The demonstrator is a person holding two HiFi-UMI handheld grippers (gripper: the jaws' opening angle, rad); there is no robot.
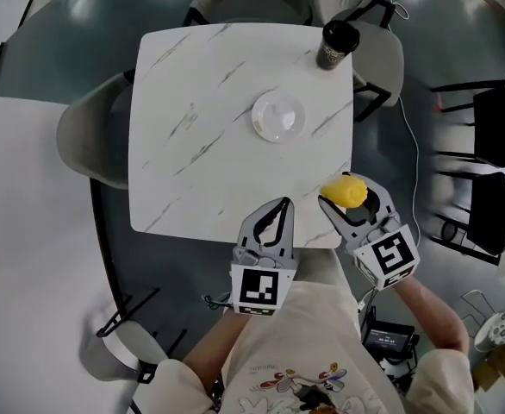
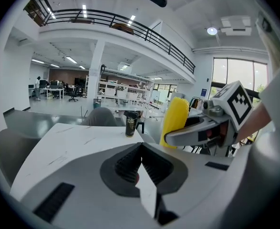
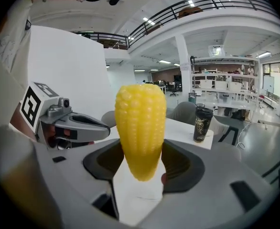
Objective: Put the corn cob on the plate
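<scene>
A yellow corn cob [image 1: 345,191] stands upright between the jaws of my right gripper [image 1: 349,198], which is shut on it just above the table's near right corner. In the right gripper view the corn cob [image 3: 141,130] fills the middle, its tip pointing up. A small white plate [image 1: 278,116] lies on the marble table [image 1: 201,128], right of centre and well beyond the cob. My left gripper [image 1: 279,209] hovers over the near table edge, shut with nothing in it. The left gripper view shows the cob [image 2: 175,120] and right gripper to its right.
A dark paper cup [image 1: 336,44] with a lid stands at the table's far right corner. Grey chairs [image 1: 93,136] surround the table on the left, far and right sides. Another white table [image 1: 28,257] lies to the left. Black chair frames [image 1: 485,179] stand at right.
</scene>
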